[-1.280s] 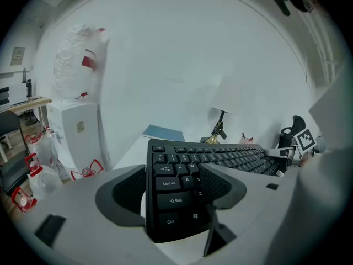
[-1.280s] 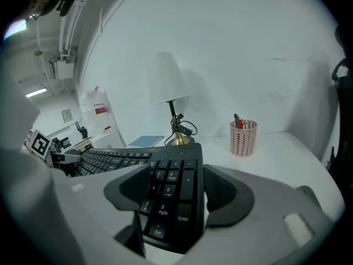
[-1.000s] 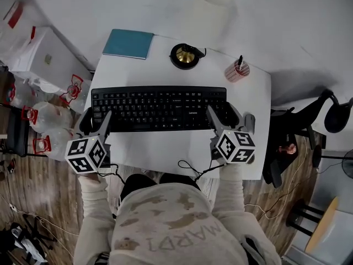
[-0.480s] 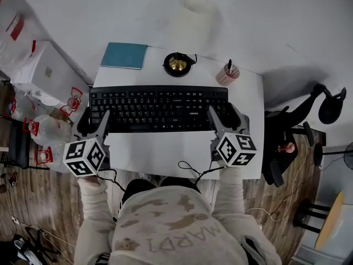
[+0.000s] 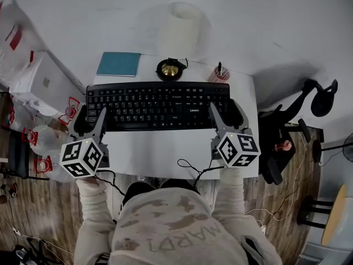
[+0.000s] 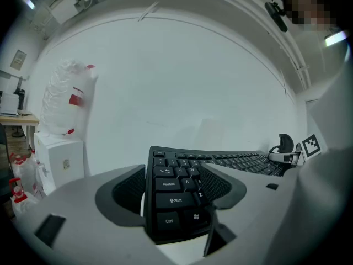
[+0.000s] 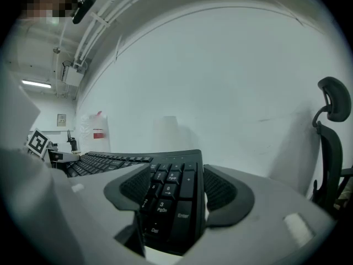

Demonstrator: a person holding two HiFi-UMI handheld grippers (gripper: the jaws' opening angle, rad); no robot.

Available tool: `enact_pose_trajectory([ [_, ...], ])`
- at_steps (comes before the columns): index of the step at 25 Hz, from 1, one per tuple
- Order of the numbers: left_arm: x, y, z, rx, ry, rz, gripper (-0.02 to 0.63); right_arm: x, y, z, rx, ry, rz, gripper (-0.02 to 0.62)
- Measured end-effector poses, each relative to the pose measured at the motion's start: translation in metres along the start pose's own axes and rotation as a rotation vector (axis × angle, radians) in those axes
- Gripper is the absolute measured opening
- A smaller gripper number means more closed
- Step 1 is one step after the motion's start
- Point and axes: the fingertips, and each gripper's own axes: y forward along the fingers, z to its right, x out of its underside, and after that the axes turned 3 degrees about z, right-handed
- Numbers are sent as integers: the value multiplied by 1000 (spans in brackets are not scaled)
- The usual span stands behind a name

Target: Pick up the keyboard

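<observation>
My feeds evenly lit, shadows faint. Ceiling tube [image 7: 36,84] glows in right gripper view. Gripper views fisheyed, corners black, foreground soft.

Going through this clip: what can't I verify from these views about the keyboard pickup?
Clearance under the keyboard: the head view looks steeply down, so the keyboard covers the table beneath it.
Contact under the keyboard's ends: hidden by the left tool, the right tool and the keyboard itself in every view.
Black-and-gold round object: too small in the head view to identify.
Cup contents: too small, head view.
</observation>
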Motion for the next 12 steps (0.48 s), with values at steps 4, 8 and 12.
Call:
enact_pose_trajectory([
  [4, -13, -2, 5, 11, -6, 36, 314, -10, -8, 0, 14, 0, 27, 311],
  [8, -24, -1, 12, 25, 7, 61, 314, -20, -14, 3, 28, 0, 55, 311],
  [12, -37, -2, 17, 37, 15, 91, 314, -33, -20, 2, 39, -7, 88, 311],
])
